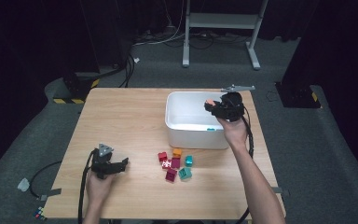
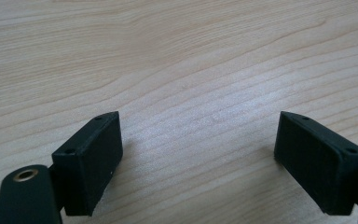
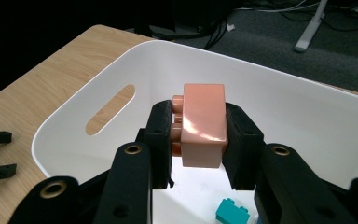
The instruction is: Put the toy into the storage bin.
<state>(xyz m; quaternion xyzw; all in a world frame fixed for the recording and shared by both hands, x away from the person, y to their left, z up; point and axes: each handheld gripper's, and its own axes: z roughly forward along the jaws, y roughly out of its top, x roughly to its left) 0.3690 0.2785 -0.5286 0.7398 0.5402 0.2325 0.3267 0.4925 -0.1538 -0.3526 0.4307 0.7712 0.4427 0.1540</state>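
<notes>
My right gripper (image 3: 199, 140) is shut on a salmon-pink brick (image 3: 204, 125), held above the inside of the white bin (image 3: 289, 88). From above, that right gripper (image 1: 213, 106) hangs over the bin's (image 1: 177, 122) right side with the pink brick (image 1: 209, 102) at its tip. A teal brick (image 3: 232, 212) lies on the bin's floor below. My left gripper (image 2: 198, 161) rests low over bare wood, jaws wide apart with nothing between them; in the high view the left gripper (image 1: 119, 164) sits at the table's front left.
Several loose bricks lie in front of the bin: red (image 1: 162, 157), orange (image 1: 177, 152), teal (image 1: 189, 160), magenta (image 1: 171, 175). A white stand (image 1: 219, 21) and cables are on the floor beyond the table (image 1: 121, 116). The bin has a slot handle (image 3: 111, 108).
</notes>
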